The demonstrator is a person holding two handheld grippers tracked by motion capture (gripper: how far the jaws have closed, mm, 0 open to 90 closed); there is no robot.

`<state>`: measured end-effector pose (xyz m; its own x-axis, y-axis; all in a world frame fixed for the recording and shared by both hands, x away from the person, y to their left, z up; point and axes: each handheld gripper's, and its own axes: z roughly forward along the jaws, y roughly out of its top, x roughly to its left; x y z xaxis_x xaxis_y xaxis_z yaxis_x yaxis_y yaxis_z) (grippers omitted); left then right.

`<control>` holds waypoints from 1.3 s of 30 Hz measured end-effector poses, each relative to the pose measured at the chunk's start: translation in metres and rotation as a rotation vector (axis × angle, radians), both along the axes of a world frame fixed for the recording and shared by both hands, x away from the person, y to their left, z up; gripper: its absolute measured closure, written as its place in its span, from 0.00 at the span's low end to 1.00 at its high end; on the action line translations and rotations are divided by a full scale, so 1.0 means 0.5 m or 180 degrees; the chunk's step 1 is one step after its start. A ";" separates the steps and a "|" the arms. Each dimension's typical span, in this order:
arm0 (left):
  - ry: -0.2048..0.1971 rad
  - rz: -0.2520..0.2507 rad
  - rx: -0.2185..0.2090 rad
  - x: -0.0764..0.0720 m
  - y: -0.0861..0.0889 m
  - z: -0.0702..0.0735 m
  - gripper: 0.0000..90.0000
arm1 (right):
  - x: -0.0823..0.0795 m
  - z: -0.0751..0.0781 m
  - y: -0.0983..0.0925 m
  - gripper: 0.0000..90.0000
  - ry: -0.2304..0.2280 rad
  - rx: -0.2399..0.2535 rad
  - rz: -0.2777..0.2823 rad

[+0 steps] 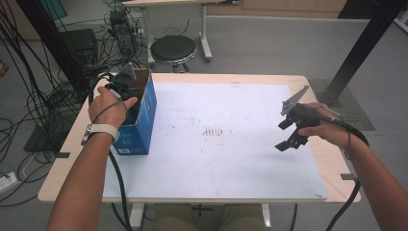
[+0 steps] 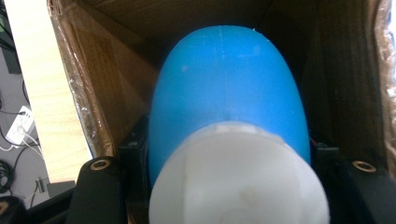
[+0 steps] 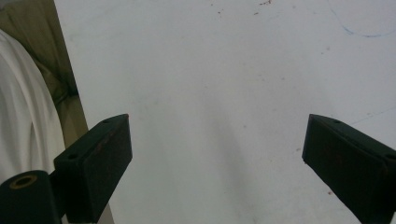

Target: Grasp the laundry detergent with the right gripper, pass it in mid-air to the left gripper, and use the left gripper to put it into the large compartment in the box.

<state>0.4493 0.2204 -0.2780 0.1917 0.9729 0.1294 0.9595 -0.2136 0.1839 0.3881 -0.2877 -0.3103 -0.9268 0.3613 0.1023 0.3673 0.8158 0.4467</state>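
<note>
A blue cardboard box [image 1: 140, 126] stands open at the table's left edge. My left gripper [image 2: 229, 151] reaches down into it, with the hand [image 1: 109, 107] above the opening. Its jaws are shut on a rounded blue bottle [image 2: 229, 79], whose white cap [image 2: 238, 182] points toward the camera. The box's brown inner walls [image 2: 100, 88] surround the bottle. My right gripper [image 1: 285, 134] hovers over the right side of the white mat [image 1: 216, 159]. It is open, and between its fingers [image 3: 95, 163] I see only bare mat [image 3: 217, 93].
The mat covers most of the wooden table [image 1: 67, 159] and has faint reddish marks [image 1: 216, 131] at its middle. A black stool [image 1: 173, 48] stands behind the table. Cables [image 1: 29, 96] lie on the floor at left, and a black post [image 1: 356, 53] rises at the right.
</note>
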 end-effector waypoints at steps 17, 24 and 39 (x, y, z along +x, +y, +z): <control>-0.0002 0.0009 0.0003 0.001 0.000 0.000 0.41 | 0.001 -0.003 0.000 0.09 0.0014 0.0002 0.0001; 0.0000 0.0000 0.0005 0.000 0.000 0.000 0.41 | 0.002 -0.003 -0.001 0.09 0.0006 0.0007 0.0001; -0.0008 -0.0005 -0.0003 0.000 0.001 0.000 0.41 | 0.001 -0.001 0.001 0.09 -0.0005 -0.0015 0.0005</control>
<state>0.4492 0.2208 -0.2782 0.1931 0.9727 0.1289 0.9587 -0.2150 0.1864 0.3888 -0.2872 -0.3108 -0.9275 0.3603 0.0991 0.3653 0.8184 0.4435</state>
